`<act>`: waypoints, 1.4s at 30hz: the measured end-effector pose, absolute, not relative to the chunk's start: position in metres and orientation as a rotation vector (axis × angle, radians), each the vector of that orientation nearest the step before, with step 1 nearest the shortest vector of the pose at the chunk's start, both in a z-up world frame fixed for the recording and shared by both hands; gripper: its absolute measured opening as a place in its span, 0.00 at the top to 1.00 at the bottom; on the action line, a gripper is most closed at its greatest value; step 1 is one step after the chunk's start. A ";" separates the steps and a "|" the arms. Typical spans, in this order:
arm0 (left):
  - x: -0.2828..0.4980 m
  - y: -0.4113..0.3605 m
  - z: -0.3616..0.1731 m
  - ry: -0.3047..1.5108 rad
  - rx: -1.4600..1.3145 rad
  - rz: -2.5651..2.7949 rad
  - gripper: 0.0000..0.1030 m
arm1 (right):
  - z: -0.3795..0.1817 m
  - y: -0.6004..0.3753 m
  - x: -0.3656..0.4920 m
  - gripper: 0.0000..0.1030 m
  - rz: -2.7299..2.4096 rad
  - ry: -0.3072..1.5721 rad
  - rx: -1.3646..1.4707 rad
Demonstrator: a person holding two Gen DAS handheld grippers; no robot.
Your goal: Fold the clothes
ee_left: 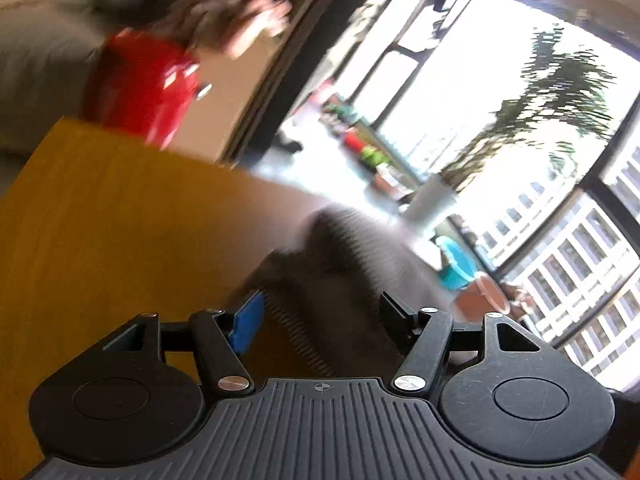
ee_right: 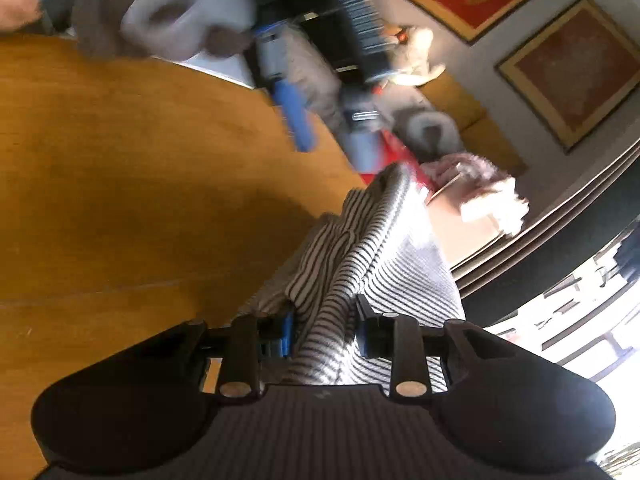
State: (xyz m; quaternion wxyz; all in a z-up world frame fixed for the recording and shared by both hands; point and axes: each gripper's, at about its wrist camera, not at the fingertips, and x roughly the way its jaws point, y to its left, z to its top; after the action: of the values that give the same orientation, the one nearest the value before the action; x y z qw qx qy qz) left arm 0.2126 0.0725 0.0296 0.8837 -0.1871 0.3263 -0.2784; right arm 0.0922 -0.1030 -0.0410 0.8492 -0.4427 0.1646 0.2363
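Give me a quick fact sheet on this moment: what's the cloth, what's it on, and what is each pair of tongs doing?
cloth: striped garment, bunched
surface: wooden table
right tongs: closed on a fold of the garment
left tongs: open, garment between the pads, not pinched
sharpness: both views blurred

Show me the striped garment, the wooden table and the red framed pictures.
black-and-white striped knit garment (ee_right: 344, 280): right wrist view, bunched middle.
yellow-brown wooden table (ee_right: 120, 184): right wrist view, bare top.
red gold-framed pictures (ee_right: 568, 68): right wrist view, red centre of one.
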 end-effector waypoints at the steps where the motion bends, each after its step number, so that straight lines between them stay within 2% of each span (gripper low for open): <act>1: 0.214 0.065 0.037 0.656 -0.385 -0.613 0.34 | -0.041 -0.102 0.094 0.71 0.499 0.349 -0.925; 3: 0.221 0.046 0.044 0.635 -0.389 -0.675 0.33 | -0.039 -0.102 0.094 0.69 0.501 0.351 -0.906; 6: 0.243 0.021 0.029 0.687 -0.390 -0.690 0.37 | -0.035 -0.108 0.087 0.58 0.498 0.355 -0.860; 8: 0.255 0.014 0.007 0.746 -0.380 -0.644 0.44 | -0.020 -0.119 0.083 0.41 0.541 0.389 -0.760; 9: 0.259 0.013 -0.002 0.759 -0.373 -0.628 0.44 | -0.011 -0.128 0.083 0.37 0.559 0.404 -0.693; 11: 0.259 0.016 -0.007 0.749 -0.370 -0.631 0.44 | 0.012 -0.149 0.086 0.21 0.578 0.425 -0.543; 12: 0.260 0.017 -0.007 0.749 -0.374 -0.636 0.44 | 0.021 -0.161 0.090 0.19 0.572 0.430 -0.468; 15: 0.262 0.018 -0.009 0.749 -0.373 -0.643 0.44 | 0.037 -0.197 0.117 0.18 0.490 0.437 -0.240; 18: 0.261 0.018 -0.014 0.740 -0.379 -0.646 0.44 | 0.021 -0.219 0.143 0.16 0.400 0.508 -0.079; 22: 0.257 0.028 -0.010 0.740 -0.375 -0.647 0.44 | -0.017 -0.213 0.152 0.08 0.346 0.575 -0.091; 25: 0.251 0.032 0.000 0.721 -0.375 -0.637 0.44 | -0.017 -0.214 0.145 0.08 0.316 0.590 -0.039; 30: 0.233 0.027 0.031 0.591 -0.381 -0.721 0.36 | -0.016 -0.207 0.159 0.08 0.268 0.564 -0.101; 33: 0.237 0.015 0.019 0.663 -0.350 -0.725 0.33 | -0.016 -0.205 0.160 0.08 0.244 0.552 -0.125; 34: 0.239 0.012 0.011 0.700 -0.337 -0.705 0.34 | -0.016 -0.205 0.158 0.08 0.242 0.546 -0.137; 35: 0.242 0.012 0.002 0.724 -0.339 -0.684 0.41 | -0.013 -0.204 0.157 0.08 0.248 0.542 -0.146; 37: 0.246 0.017 -0.011 0.740 -0.364 -0.668 0.45 | -0.001 -0.205 0.151 0.08 0.289 0.526 -0.135; 42: 0.251 0.021 -0.014 0.748 -0.381 -0.662 0.45 | 0.018 -0.185 0.138 0.01 0.394 0.447 -0.207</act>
State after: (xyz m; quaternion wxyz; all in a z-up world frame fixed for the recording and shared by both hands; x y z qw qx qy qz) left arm 0.2514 0.0208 -0.0136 0.8604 -0.1817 0.3565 -0.3155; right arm 0.1378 -0.1853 0.0183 0.9507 -0.1017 0.2197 0.1937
